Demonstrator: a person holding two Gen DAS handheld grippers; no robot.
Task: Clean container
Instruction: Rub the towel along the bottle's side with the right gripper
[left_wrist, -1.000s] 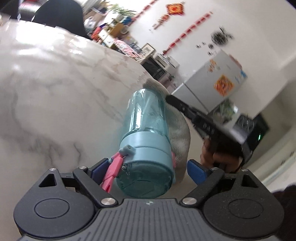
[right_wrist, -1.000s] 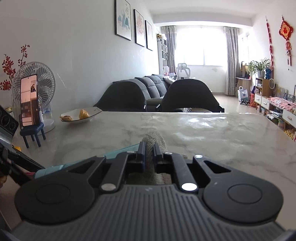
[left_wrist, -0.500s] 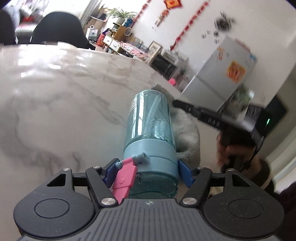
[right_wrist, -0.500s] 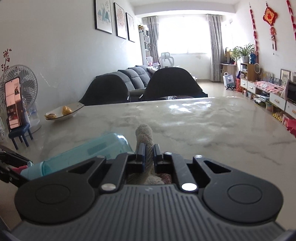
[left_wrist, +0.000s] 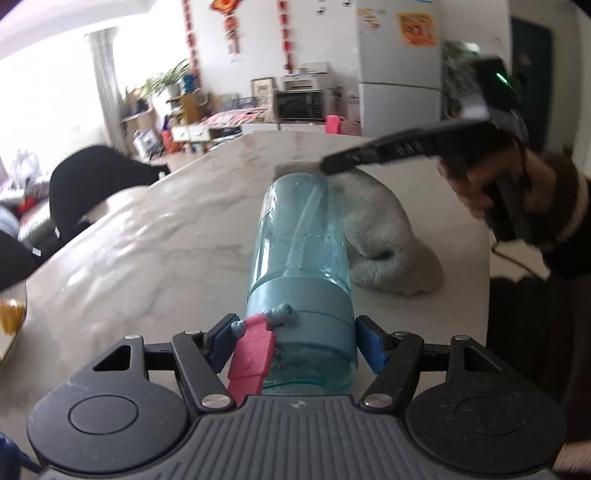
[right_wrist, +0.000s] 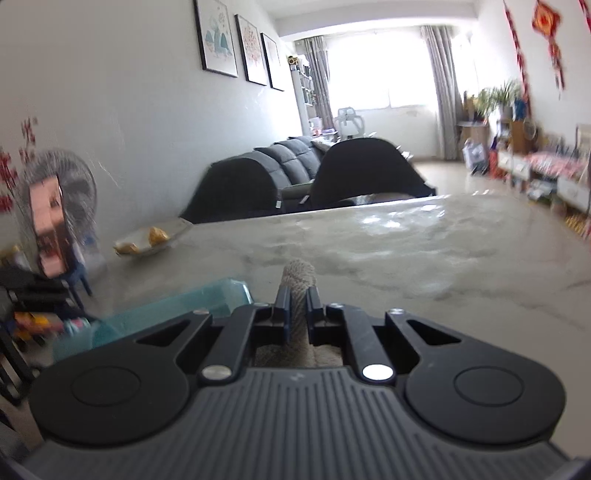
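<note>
A marble table (right_wrist: 424, 251) fills the foreground. Behind it stand two dark chairs (right_wrist: 365, 173) and a grey sofa (right_wrist: 291, 162) along a white wall with three framed pictures (right_wrist: 243, 48). A bright curtained window (right_wrist: 380, 77) lights the far end. Opposite, a white fridge (left_wrist: 399, 74) stands beside a microwave (left_wrist: 301, 103).

a pale marble table (left_wrist: 155, 258) carries a grey cloth (left_wrist: 384, 236) and a shallow fruit dish (right_wrist: 147, 240).
</note>
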